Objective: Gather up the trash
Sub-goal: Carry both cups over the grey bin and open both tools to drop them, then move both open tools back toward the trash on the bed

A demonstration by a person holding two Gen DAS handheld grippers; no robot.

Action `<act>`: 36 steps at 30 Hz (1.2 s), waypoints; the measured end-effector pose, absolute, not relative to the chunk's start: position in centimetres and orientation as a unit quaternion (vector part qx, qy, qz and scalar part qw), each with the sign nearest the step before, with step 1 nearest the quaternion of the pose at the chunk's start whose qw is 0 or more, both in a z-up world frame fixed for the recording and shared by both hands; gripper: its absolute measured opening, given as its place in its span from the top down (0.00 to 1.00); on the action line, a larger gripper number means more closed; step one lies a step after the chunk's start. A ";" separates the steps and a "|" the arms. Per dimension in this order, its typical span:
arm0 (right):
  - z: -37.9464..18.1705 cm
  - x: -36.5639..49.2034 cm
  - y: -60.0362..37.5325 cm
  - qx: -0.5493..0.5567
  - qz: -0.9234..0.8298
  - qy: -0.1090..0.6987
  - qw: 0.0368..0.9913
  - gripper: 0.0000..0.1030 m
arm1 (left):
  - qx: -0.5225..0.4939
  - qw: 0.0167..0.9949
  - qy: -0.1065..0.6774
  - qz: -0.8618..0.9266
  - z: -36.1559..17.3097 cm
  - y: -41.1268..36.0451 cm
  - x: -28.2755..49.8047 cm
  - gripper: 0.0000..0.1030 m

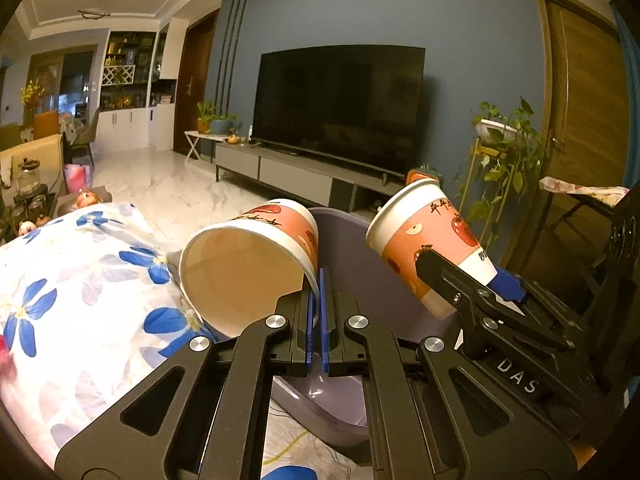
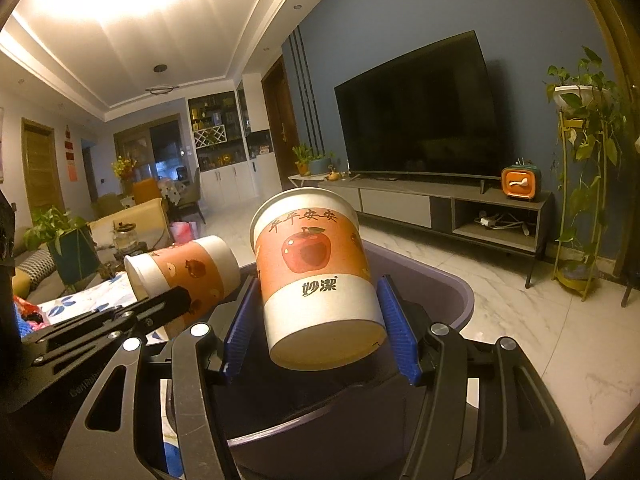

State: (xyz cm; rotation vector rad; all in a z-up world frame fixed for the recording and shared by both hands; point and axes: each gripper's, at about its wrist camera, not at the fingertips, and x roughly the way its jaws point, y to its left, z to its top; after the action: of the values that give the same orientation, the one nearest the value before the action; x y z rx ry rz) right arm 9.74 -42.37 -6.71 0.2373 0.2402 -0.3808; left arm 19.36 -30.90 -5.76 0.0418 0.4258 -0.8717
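At the left, the rim wall of one paper cup (image 1: 248, 256) is pinched by the left gripper (image 1: 319, 280), the cup lying tilted over the purple bin's (image 1: 344, 224) left edge. The second cup (image 2: 316, 276) is clamped between the right gripper's (image 2: 320, 320) pads above the bin.

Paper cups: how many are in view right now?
2. One paper cup is pinched by its rim in the left gripper; the other paper cup sits between the right gripper's fingers. Both hang over the purple bin, whose inside is partly hidden.
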 end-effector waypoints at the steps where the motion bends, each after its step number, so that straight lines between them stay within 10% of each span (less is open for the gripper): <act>1: -6.6 9.8 -42.2 0.117 -0.189 0.120 0.968 0.43 | 0.020 0.884 0.206 -0.420 -5.9 -31.0 19.4 0.98; 11: -6.7 10.6 -42.0 0.118 -0.187 0.120 0.968 0.41 | 0.020 0.883 0.219 -0.414 -6.4 -31.3 19.8 0.96; 23: -5.9 8.9 -41.1 0.106 -0.186 0.098 0.972 0.30 | -0.030 0.912 0.210 -0.351 -5.9 -26.7 20.0 0.36; 36: -5.3 6.3 -36.2 0.088 -0.151 0.101 0.979 0.29 | -0.042 0.954 0.204 -0.214 -5.5 -17.2 15.9 0.21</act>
State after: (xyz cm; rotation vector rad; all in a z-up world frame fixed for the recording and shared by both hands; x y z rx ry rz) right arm 6.31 -36.25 -5.26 0.1765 0.2027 -0.3040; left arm 15.86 -17.21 -5.46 -0.0859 0.4141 -0.4339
